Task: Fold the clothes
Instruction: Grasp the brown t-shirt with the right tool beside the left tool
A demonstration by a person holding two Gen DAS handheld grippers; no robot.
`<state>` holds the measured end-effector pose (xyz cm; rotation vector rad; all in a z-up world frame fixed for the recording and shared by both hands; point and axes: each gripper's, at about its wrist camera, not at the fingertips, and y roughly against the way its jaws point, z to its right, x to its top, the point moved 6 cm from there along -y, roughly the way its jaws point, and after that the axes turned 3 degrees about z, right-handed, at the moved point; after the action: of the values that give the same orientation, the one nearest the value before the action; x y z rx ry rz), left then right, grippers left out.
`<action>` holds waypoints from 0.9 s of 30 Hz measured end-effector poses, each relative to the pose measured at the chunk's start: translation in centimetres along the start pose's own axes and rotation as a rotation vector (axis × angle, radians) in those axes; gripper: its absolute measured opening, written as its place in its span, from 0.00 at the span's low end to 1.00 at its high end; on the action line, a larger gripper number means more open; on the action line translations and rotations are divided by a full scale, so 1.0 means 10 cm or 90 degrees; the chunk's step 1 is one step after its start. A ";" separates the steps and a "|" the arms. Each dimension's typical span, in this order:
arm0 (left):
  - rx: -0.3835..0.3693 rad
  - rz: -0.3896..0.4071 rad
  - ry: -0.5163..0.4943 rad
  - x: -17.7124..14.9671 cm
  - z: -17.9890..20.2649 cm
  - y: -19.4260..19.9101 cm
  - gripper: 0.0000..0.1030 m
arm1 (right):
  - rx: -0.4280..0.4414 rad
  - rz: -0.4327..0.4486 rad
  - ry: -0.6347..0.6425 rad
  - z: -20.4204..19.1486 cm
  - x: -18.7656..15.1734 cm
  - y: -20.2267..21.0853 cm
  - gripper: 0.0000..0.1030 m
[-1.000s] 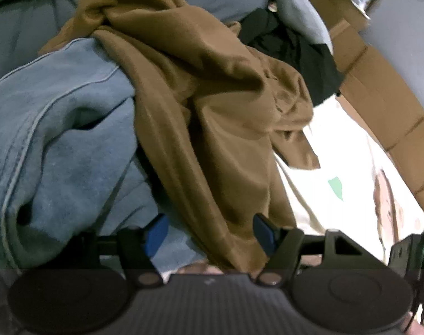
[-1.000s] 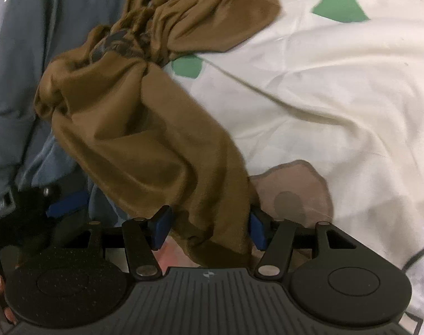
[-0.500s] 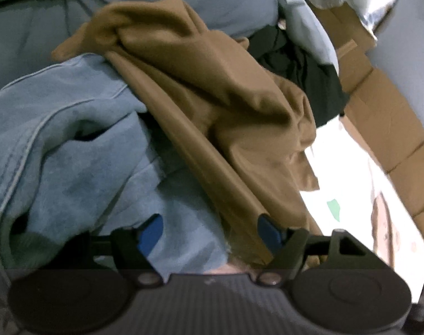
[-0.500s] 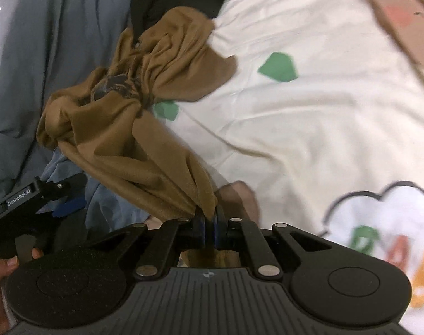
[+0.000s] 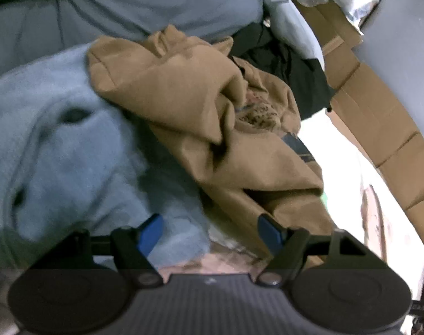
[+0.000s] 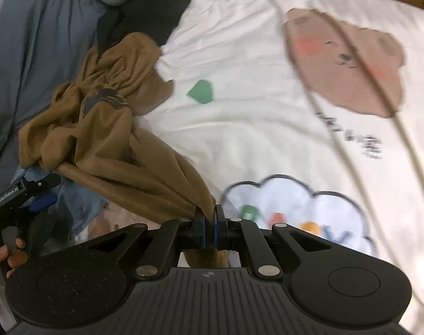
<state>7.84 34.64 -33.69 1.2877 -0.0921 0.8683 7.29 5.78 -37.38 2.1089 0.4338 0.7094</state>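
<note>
Dragged rightward, soft brown shirt [image 6: 105,139] stretches ropelike from pinching right gripper [image 6: 208,223]

Each camera sits on a gripper and looks forward and down along its two fingers.

The left camera is very close to a pile of clothes. It looks over a blue cloth [image 5: 58,150] toward the brown shirt [image 5: 200,117]. Cardboard boxes [image 5: 379,122] stand at the far right edge of the bed.

The right camera is a bit farther back. It looks across the white bed sheet [image 6: 253,128] with a bear picture.

Both views share the brown shirt [image 6: 105,139]. The right view also shows the left gripper [image 6: 30,192] at its left side.
</note>
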 end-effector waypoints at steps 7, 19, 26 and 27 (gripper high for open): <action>-0.004 -0.035 -0.007 -0.25 0.17 -0.15 0.75 | -0.037 -0.015 -0.002 0.23 -0.04 0.39 0.03; 0.007 -0.051 -0.017 -0.31 0.17 -0.18 0.75 | -0.096 -0.113 0.142 0.42 0.04 0.87 0.02; -0.021 -0.075 -0.044 -0.63 0.21 -0.03 0.75 | -0.107 -0.144 0.222 0.43 0.24 1.18 0.02; -0.026 -0.081 -0.044 -0.69 0.22 -0.02 0.75 | -0.112 -0.147 0.230 0.45 0.26 1.21 0.02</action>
<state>4.09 29.28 -36.72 1.2722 -0.0810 0.7090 12.75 -2.59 -28.83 1.7330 0.7699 0.9571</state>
